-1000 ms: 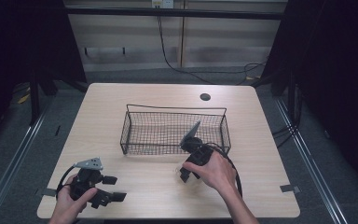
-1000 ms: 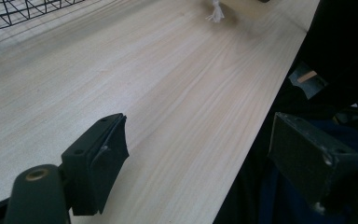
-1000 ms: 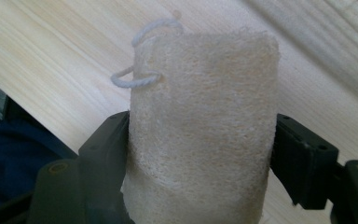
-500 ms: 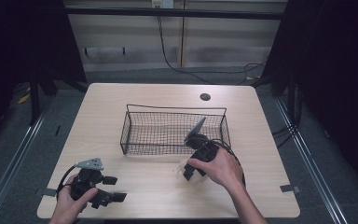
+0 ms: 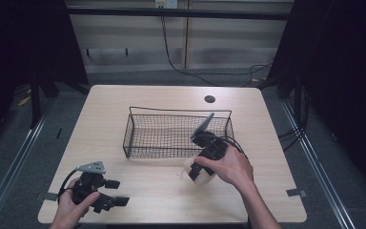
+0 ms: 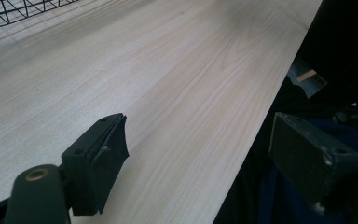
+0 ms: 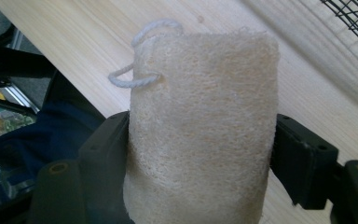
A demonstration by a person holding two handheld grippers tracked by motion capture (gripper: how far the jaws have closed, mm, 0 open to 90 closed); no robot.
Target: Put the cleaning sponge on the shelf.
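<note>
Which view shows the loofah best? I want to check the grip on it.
The right gripper view: the loofah sits close up between both black jaws, which press its sides, its white cord loop clear. The high view shows it small, partly hidden under the right gripper. The left gripper view looks across bare table.

Even overhead light falls on the pale counter (image 5: 171,95), while the room around it sinks into near black. Shadows under the wire basket (image 5: 176,136) are soft and faint. The close views are sharp nearby, softening with distance, with no glare.
</note>
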